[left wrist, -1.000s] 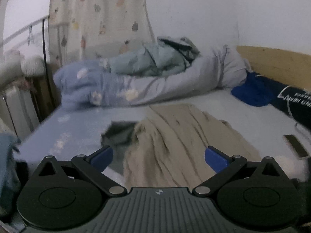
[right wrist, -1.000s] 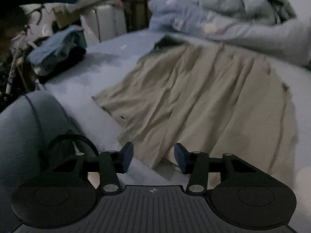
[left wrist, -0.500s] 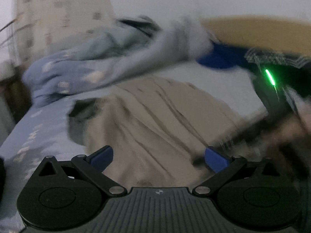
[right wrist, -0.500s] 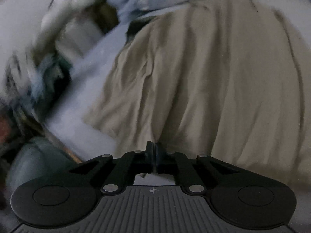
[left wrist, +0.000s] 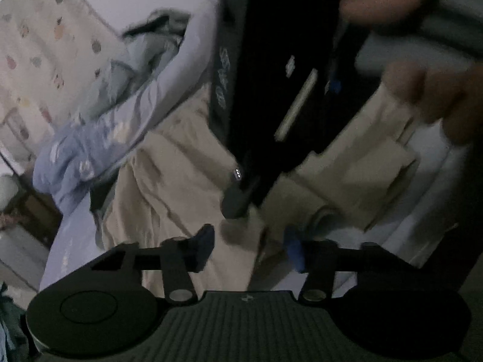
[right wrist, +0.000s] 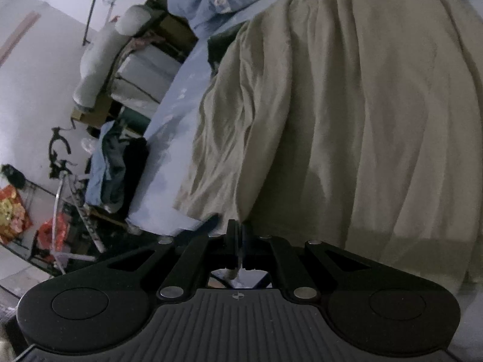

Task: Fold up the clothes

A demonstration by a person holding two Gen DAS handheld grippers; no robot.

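Garment: a beige garment lies spread and wrinkled on the bed, over a pale blue sheet; its near hem reaches the right tongs.
Right tongs: closed, pads pressed together on the beige hem at 6 o'clock of the right wrist view, a thin edge of cloth between them.
Left tongs: jaws have just been closing and stand partly apart; beige cloth lies between the blue pads, but blur hides whether they press on it.
Left wrist view only: the other gripper's black body crosses from 12 to 6 o'clock, with a person's blurred hand at 2 o'clock; a fruit-print curtain hangs at 10 o'clock.
Right wrist view only: a heap of blue and dark clothes sits off the bed's edge at 9 o'clock, a metal rack with white bundles at 11 o'clock, red items at 8 o'clock.
Both views: a rumpled blue quilt bunches beyond the garment's far end.
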